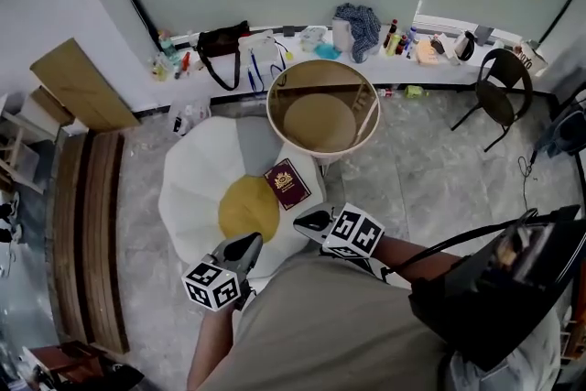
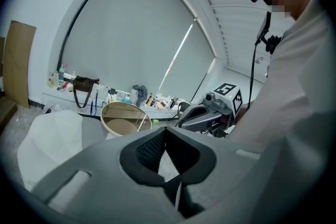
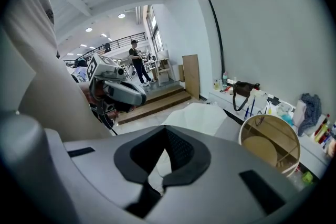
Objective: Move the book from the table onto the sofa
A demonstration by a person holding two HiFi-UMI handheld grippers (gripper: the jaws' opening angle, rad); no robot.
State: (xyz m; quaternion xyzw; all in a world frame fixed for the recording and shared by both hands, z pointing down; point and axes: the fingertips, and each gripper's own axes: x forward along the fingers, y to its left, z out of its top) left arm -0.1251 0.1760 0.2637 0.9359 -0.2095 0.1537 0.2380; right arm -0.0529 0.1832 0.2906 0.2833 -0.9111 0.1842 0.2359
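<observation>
Seemingly the job is done, which would explain why the left gripper [image 1: 245, 246] and right gripper [image 1: 309, 220] rest near the person's body, jaws shut on nothing: the book [image 1: 287, 184] lies cover-up on the sofa [image 1: 197, 179] just ahead of the right one, long axis slanting away and slightly leftward.

The maroon book [image 1: 287, 184] with gold emblem lies flat on the white sofa [image 1: 197, 188], just beside the round table [image 1: 320, 122].
</observation>
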